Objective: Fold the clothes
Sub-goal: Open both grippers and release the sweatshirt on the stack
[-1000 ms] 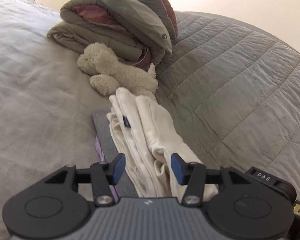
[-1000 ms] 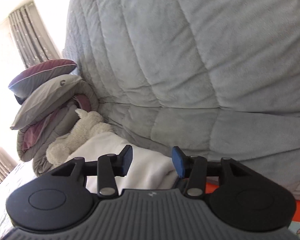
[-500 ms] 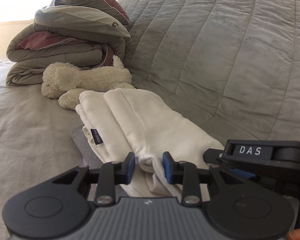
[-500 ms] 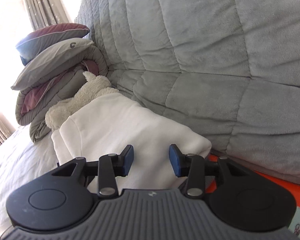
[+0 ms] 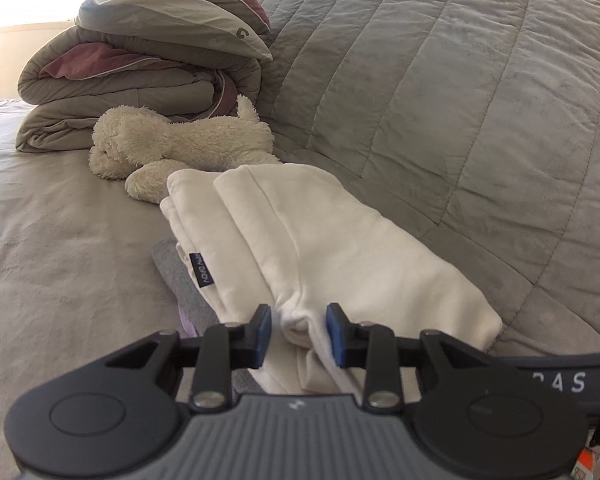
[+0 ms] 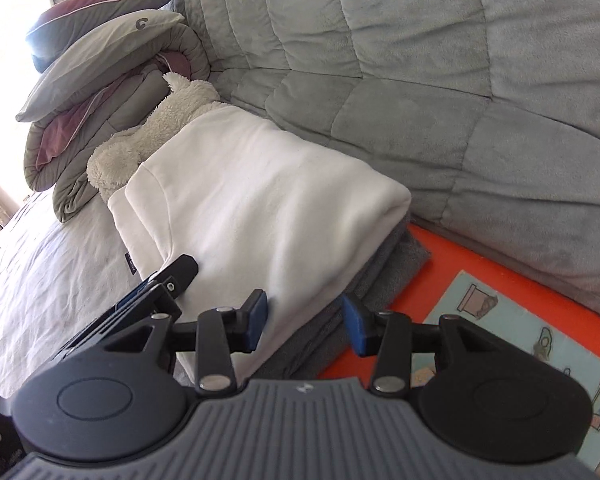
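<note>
left gripper [image 5: 299, 334] has just been closing, is now pinching near hem of the folded white garment [image 5: 332, 248]; right gripper [image 6: 304, 322] is hovering spread over its near-right corner, gripping nothing.

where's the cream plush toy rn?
In the left wrist view the cream plush toy lies upper left on the bed, between the folded grey-and-maroon duvet behind it and the folded white garment in front.

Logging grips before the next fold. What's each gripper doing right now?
Left gripper: jaws just closed in, gripping a bunched edge of the white garment.
Right gripper: open, holding nothing, straddling the garment's edge.
</note>
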### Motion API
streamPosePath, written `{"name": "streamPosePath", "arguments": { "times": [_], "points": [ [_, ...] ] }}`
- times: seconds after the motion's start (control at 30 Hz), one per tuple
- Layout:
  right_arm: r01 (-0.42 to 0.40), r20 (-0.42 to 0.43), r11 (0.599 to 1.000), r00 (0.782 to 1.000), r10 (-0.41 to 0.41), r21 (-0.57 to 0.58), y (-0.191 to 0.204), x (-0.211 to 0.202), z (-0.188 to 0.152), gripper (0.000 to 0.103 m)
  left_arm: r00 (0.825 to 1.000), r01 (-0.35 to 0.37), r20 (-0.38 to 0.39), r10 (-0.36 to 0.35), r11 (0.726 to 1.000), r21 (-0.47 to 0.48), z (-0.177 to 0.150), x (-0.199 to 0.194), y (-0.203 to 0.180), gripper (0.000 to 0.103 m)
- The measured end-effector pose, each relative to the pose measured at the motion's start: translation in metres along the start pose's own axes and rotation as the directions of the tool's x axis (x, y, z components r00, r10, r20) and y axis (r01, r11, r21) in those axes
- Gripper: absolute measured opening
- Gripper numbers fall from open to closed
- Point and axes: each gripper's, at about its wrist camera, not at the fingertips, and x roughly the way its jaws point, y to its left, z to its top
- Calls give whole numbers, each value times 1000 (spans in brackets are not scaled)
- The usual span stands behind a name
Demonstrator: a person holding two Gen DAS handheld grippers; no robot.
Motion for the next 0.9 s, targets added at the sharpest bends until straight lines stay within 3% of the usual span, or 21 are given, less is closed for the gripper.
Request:
{"name": "streamPosePath", "arguments": {
  "times": [0.3, 0.63, 0.7, 0.77, 0.9],
  "points": [
    [98, 64, 995, 993, -99, 18, 15, -22, 0, 48, 1000, -23, -5, 23, 998, 50, 1, -3, -6, 33],
    [147, 109, 989, 983, -149, 25, 11, -38, 3, 62, 998, -68, -11, 69, 995, 75, -3, -26, -9, 33],
    [152, 104, 988, 983, -153, 17, 12, -37, 2, 65, 996, -79, -25, 82, 994, 79, -4, -32, -9, 36],
    [165, 104, 986, 981, -163, -5, 15, -37, 1, 70, 994, -98, -40, 103, 991, 95, -4, -37, -10, 45],
    [222, 111, 973, 971, -214, -69, 23, -35, -2, 76, 987, -124, -84, 134, 986, 114, -2, -50, -9, 49]
  ]
}}
